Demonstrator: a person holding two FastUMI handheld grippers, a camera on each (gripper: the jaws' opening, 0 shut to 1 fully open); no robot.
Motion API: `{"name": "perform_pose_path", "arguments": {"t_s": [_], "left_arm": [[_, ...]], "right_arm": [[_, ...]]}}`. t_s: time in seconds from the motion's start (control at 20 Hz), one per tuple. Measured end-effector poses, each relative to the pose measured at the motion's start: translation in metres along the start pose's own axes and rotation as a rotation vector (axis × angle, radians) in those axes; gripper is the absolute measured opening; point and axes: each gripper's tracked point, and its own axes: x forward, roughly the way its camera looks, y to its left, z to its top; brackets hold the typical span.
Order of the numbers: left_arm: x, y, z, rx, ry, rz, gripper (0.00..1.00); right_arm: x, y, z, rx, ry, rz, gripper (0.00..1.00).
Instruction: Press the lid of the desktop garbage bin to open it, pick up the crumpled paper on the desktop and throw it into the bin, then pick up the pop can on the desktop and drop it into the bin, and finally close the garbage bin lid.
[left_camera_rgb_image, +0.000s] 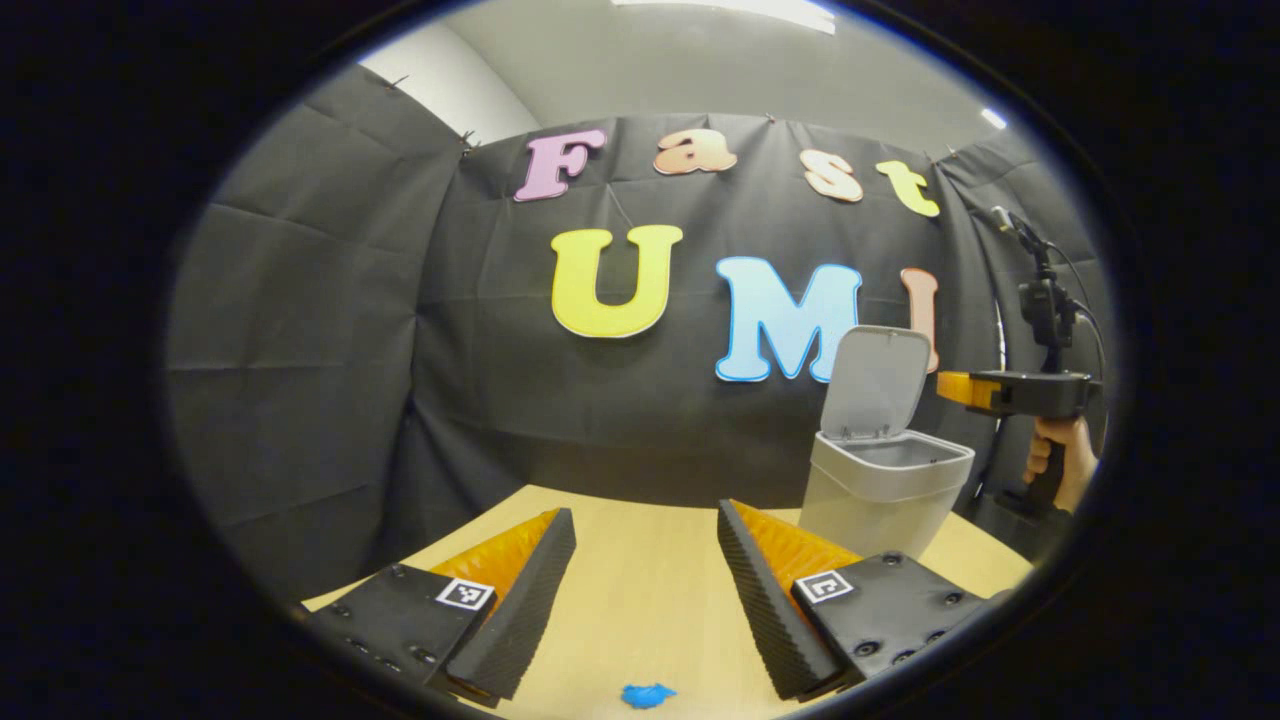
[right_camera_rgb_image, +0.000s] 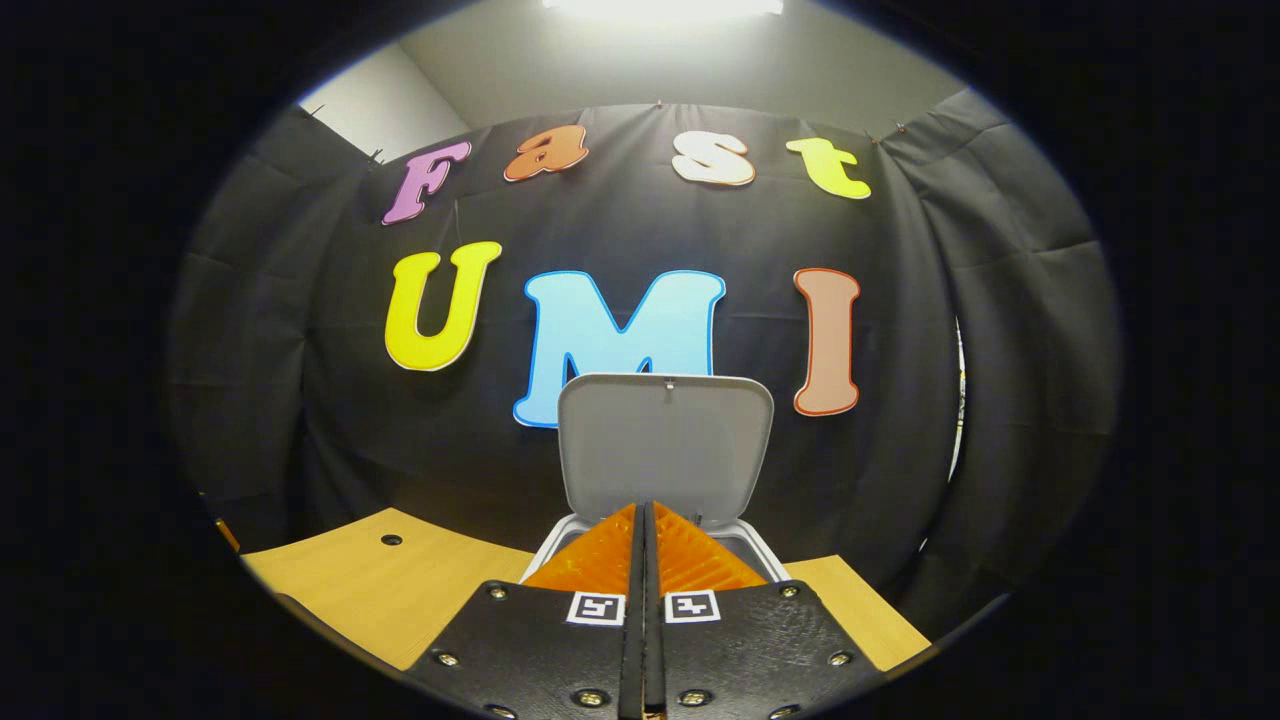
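A small grey garbage bin (left_camera_rgb_image: 885, 490) stands on the wooden table at the right, its lid (left_camera_rgb_image: 875, 382) raised upright. My left gripper (left_camera_rgb_image: 645, 560) hovers open over the table, nothing between its fingers. A small blue scrap (left_camera_rgb_image: 647, 695) lies on the table just below it. In the left gripper view, the right gripper (left_camera_rgb_image: 965, 388) is held by a hand (left_camera_rgb_image: 1060, 465) just right of the raised lid, above the bin's mouth. In the right gripper view, my right gripper (right_camera_rgb_image: 643, 520) is shut with its fingers pressed together, right in front of the open lid (right_camera_rgb_image: 665, 440) over the bin's rim (right_camera_rgb_image: 760, 560).
The wooden table (right_camera_rgb_image: 400, 585) has a small dark hole (right_camera_rgb_image: 391, 539) at its left part. Black cloth walls close the booth behind and at both sides. A camera on a stand (left_camera_rgb_image: 1045, 300) rises at the far right.
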Motion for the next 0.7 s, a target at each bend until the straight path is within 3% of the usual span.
{"name": "perform_pose_path", "arguments": {"t_s": [0.35, 0.5, 0.55, 0.6, 0.65, 0.7], "left_arm": [[0.000, -0.011, -0.031, 0.027, 0.066, -0.051, 0.94], [0.003, -0.009, -0.077, -0.009, 0.183, -0.071, 0.98], [0.003, -0.005, -0.093, -0.016, 0.227, -0.070, 0.91], [0.003, -0.004, -0.104, -0.018, 0.262, -0.069, 0.97], [0.003, 0.000, -0.111, -0.010, 0.284, -0.066, 0.94], [0.002, 0.003, -0.118, 0.011, 0.304, -0.063, 0.97]], "right_arm": [[-0.031, 0.013, -0.008, -0.013, 0.005, 0.037, 0.00], [-0.050, 0.023, -0.004, -0.055, -0.022, 0.044, 0.00], [-0.055, 0.025, -0.002, -0.077, -0.030, 0.033, 0.00], [-0.061, 0.029, -0.001, -0.088, -0.034, 0.033, 0.01], [-0.067, 0.034, 0.001, -0.086, -0.039, 0.034, 0.02], [-0.073, 0.038, 0.002, -0.080, -0.042, 0.034, 0.02]]}}
